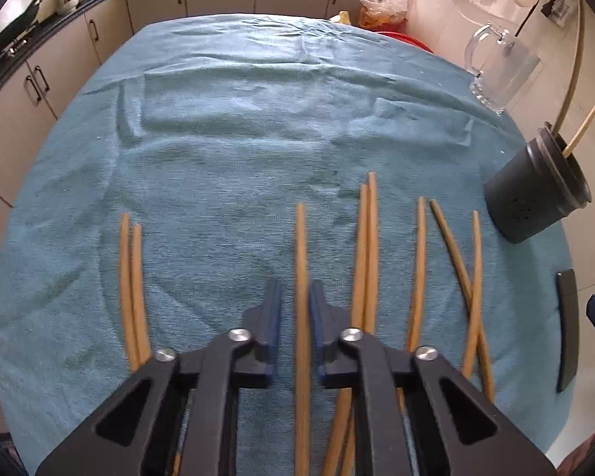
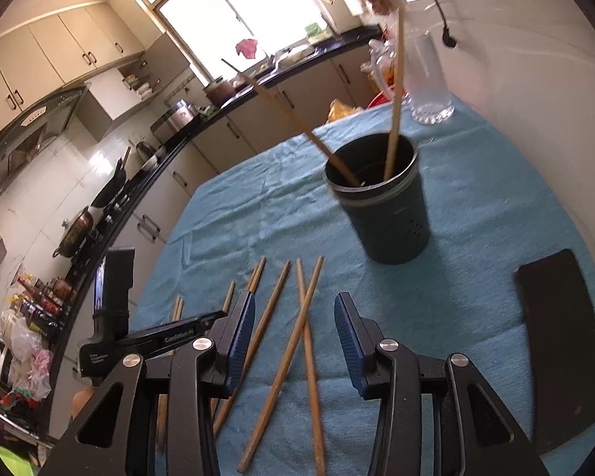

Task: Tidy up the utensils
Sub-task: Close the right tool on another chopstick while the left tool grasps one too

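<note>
My left gripper [image 1: 296,317] pinches a chopstick [image 1: 300,261] lying along its fingers; the holder [image 1: 535,194] stands far right, while my right gripper [image 2: 295,337] gapes empty.

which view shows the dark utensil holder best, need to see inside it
The right wrist view. It looks down into the open top of the dark utensil holder, where two chopsticks lean inside. The left wrist view catches the holder only at its right edge, tilted by the lens, with its inside mostly hidden.
</note>
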Demonstrator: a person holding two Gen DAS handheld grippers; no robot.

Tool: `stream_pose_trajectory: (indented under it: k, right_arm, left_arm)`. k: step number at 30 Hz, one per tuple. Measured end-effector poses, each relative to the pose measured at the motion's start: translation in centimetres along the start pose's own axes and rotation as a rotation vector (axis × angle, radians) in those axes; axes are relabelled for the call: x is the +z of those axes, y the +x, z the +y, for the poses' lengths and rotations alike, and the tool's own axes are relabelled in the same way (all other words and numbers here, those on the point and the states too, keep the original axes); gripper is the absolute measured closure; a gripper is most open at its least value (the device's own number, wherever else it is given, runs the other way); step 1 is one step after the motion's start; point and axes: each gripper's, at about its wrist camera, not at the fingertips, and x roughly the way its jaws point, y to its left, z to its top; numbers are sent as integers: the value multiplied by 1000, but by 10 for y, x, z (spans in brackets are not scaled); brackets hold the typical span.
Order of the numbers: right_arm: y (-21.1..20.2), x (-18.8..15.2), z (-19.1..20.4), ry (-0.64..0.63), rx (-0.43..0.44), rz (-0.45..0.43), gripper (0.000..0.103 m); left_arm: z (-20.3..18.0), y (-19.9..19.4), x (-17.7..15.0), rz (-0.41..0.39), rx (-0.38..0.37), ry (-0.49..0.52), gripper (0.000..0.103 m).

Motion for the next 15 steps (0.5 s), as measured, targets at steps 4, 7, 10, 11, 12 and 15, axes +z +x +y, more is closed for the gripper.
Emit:
stream_pose_trajectory:
  k: [4,7,10,11,12,15]
  right_arm:
    - [21,0,8,-5,7,75,78]
    - [48,0,9,19,-12,146,80]
    - [73,0,6,49,-43,189,80]
    - [82,1,5,50,-61,202,80]
    - [89,1,3,57,-77,210,80]
    - [105,4,-1,72,-105,231,80]
  left_arm:
    - [10,-2,-2,0,-8,-28,96]
    - [12,-1,-3,-4,-17,-26,96]
    - [11,-1,-4,-9,-14,-17,96]
    - [11,-1,-4,-11,-14,-14,96]
    - [11,-1,-4,-13,-14,-11,96]
    - [12,-1,-5,-17,-18,-8,96]
